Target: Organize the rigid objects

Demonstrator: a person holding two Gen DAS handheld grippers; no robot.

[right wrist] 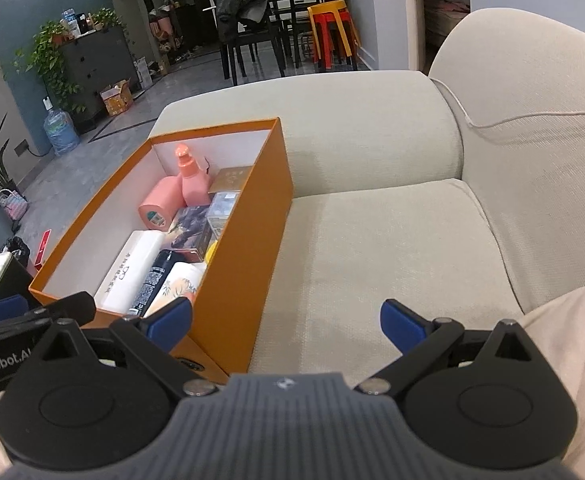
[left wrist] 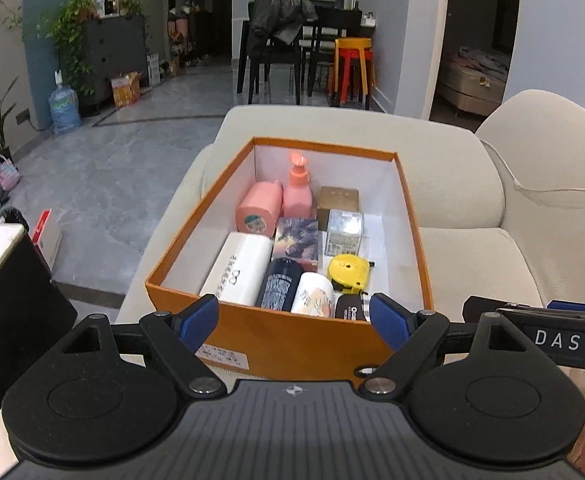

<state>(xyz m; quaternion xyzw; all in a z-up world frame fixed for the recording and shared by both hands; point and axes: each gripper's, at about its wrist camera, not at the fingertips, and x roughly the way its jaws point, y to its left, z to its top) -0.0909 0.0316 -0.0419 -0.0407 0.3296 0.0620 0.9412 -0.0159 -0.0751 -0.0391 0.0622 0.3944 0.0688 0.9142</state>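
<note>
Fingers (left wrist: 198, 320) spread — tape measure (left wrist: 348, 274) left-view only.

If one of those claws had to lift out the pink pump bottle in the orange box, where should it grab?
Probably the neck of the pink pump bottle, coming from above: it stands upright at the far end of the orange box, with a pink canister beside it, so only its top is free.

From the right wrist, the orange cardboard box (right wrist: 228, 264) wall hides most of the yellow tape measure (right wrist: 211, 251); label print on the dark cylindrical bottle (left wrist: 278, 285) is unreadable.
</note>
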